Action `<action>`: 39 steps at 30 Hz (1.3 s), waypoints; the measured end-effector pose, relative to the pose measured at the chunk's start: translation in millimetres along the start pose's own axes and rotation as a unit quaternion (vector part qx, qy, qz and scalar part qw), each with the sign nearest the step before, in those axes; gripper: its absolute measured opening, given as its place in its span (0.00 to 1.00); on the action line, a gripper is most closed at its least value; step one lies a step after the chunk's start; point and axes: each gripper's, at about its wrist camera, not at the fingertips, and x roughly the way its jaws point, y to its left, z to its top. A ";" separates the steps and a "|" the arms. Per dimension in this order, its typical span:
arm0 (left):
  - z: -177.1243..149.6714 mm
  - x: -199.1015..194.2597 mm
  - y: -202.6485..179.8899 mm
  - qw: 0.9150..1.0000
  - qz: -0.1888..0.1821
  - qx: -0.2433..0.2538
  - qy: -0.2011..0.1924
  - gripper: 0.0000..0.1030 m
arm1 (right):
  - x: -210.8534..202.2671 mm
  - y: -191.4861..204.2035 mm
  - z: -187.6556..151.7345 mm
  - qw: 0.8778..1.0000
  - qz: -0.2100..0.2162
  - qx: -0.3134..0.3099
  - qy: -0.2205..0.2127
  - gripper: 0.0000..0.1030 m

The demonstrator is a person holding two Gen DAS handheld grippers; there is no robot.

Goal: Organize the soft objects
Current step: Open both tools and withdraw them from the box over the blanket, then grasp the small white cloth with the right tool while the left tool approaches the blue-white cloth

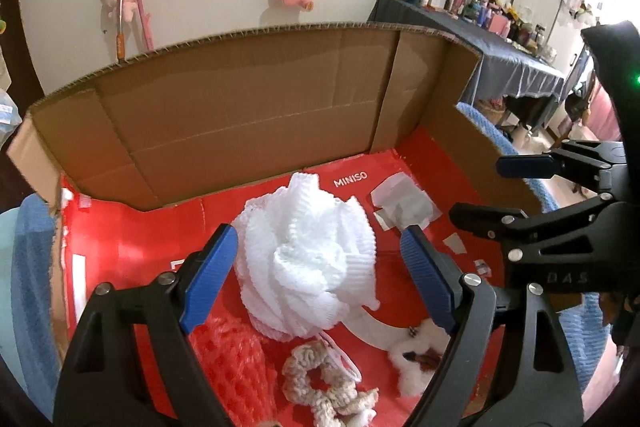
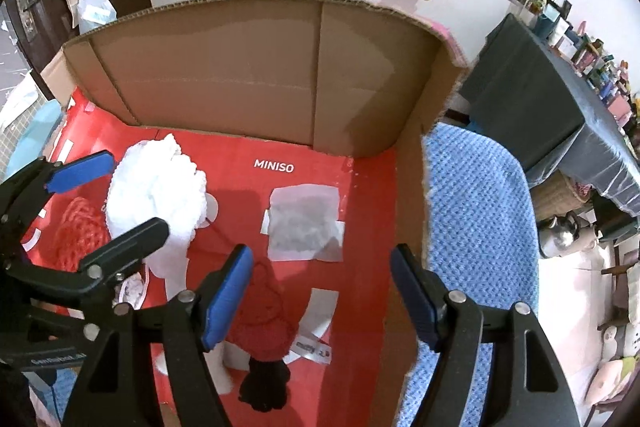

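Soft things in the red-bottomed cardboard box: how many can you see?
5, maybe more hidden under the grippers: white mesh pouf mid-floor, pink foam net beside it on the left, beige scrunchie in front, white fluffy clip at right, red knit piece near the right gripper.

My left gripper [image 1: 318, 259] hangs over the box [image 1: 240, 115], jaws spread wide around the white mesh puff [image 1: 308, 259], pads not touching it. Puff sits on the red floor. Beige scrunchie [image 1: 324, 383] lies just below it, pink netting [image 1: 228, 359] lower left. Right gripper [image 1: 492, 187] at right, jaws apart.
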 end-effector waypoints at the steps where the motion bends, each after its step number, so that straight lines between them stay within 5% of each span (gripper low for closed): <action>1: -1.2 -6.6 -0.4 1.000 -0.002 -0.002 -0.005 0.81 | -3.3 0.6 -1.9 1.000 0.001 0.002 -0.003 0.72; 16: -37.1 -134.0 -9.4 0.993 0.033 -0.001 -0.111 0.84 | -90.9 -8.9 -40.0 0.992 0.043 0.028 -0.115 0.78; 25: -95.1 -208.8 -33.6 0.983 0.063 0.007 -0.172 0.90 | -168.8 11.1 -103.2 0.971 0.071 0.016 -0.226 0.99; 31: -136.8 -234.2 -42.7 0.976 0.065 -0.004 -0.207 0.92 | -196.6 21.7 -150.0 0.955 0.091 0.019 -0.280 1.00; 39: -187.0 -223.4 -49.0 0.975 0.068 -0.019 -0.209 0.93 | -188.6 40.0 -209.4 0.951 0.065 0.012 -0.303 1.00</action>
